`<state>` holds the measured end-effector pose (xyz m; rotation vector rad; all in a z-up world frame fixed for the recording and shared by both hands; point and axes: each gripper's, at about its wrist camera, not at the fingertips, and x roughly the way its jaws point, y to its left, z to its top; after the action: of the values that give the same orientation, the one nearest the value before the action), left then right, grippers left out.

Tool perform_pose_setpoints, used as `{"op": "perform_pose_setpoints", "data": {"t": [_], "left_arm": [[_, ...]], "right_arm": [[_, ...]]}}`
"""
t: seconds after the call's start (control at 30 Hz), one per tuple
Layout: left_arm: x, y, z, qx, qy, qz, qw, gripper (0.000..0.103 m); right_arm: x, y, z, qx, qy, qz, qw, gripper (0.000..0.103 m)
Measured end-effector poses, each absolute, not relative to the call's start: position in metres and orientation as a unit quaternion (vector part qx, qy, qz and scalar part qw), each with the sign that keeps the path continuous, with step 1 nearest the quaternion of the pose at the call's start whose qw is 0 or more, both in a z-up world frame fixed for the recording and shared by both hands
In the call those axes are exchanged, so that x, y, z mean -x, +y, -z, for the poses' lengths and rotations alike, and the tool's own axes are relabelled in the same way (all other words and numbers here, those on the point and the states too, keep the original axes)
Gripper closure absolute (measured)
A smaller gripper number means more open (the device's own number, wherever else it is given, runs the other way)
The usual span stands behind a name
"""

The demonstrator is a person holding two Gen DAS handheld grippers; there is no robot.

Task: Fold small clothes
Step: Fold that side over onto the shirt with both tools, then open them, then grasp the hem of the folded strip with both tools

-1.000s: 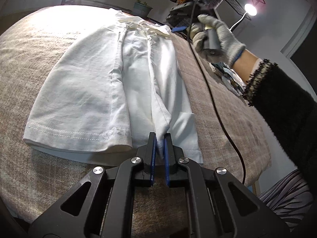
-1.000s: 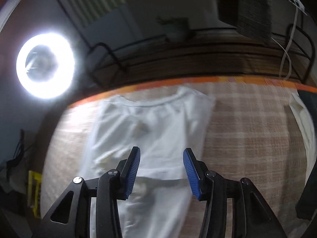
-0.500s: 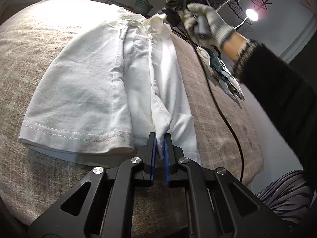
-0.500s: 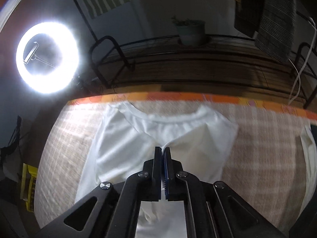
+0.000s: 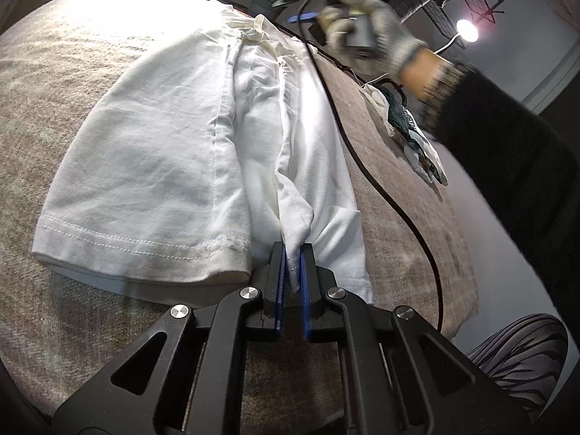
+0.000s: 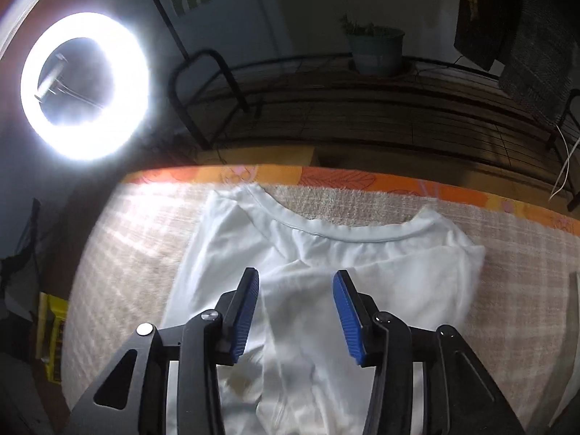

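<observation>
- A white T-shirt (image 5: 174, 166) lies on the counter (image 5: 54, 83), which is covered with a beige checked cloth.
- Its long axis runs from the left gripper (image 5: 293, 272) at the hem end away to the far edge of the counter, where the neckline (image 6: 340, 233) sits just short of the orange border (image 6: 326, 177).
- One side of the shirt is folded inward along its length, so a raised ridge of fabric runs down the middle from collar to hem.
- The left gripper is clamped tight on a pinch of the shirt's hem at the near end of that ridge; white cloth shows between its blue pads.
- The right gripper (image 6: 295, 308) hangs over the collar end, pointing down at the shirt, and its jaws have just been opening; they stand apart with nothing between them, the fabric lying below.
- From the left wrist view, a gloved hand (image 5: 369, 32) holds that right gripper above the far end of the shirt, and a black cable (image 5: 380, 188) trails across the counter beside the shirt.
- A second, crumpled garment (image 5: 409, 130) lies near the counter's edge, apart from the shirt.
</observation>
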<state>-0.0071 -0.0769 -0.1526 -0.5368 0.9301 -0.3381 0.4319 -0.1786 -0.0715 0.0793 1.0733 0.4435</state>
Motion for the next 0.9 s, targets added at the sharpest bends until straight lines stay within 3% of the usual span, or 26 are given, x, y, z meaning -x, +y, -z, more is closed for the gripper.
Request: {"op": "perform_pose_setpoints", "data": {"t": [0.23, 0.37, 0.43, 0.5, 0.67, 0.9], "left_arm": [[0.018, -0.07, 0.146, 0.243, 0.433, 0.154, 0.854, 0.097], [0.035, -0.068, 0.135, 0.209, 0.425, 0.159, 0.866, 0.097], [0.043, -0.066, 0.128, 0.197, 0.424, 0.167, 0.868, 0.089], [0.053, -0.058, 0.119, 0.19, 0.42, 0.171, 0.871, 0.073], [0.059, -0.014, 0.104, 0.175, 0.412, 0.112, 0.887, 0.06], [0.02, 0.037, 0.13, 0.217, 0.475, 0.059, 0.851, 0.058]], "right_arm": [[-0.321, -0.24, 0.006, -0.063, 0.474, -0.231, 0.847, 0.059], [-0.237, -0.273, 0.003, -0.063, 0.486, -0.231, 0.84, 0.059], [-0.193, -0.284, 0.011, -0.063, 0.5, -0.228, 0.833, 0.059], [-0.156, -0.293, 0.028, -0.068, 0.522, -0.229, 0.819, 0.059], [-0.085, -0.296, 0.079, -0.098, 0.571, -0.237, 0.78, 0.059], [-0.059, -0.287, 0.124, -0.166, 0.595, -0.262, 0.741, 0.059]]}}
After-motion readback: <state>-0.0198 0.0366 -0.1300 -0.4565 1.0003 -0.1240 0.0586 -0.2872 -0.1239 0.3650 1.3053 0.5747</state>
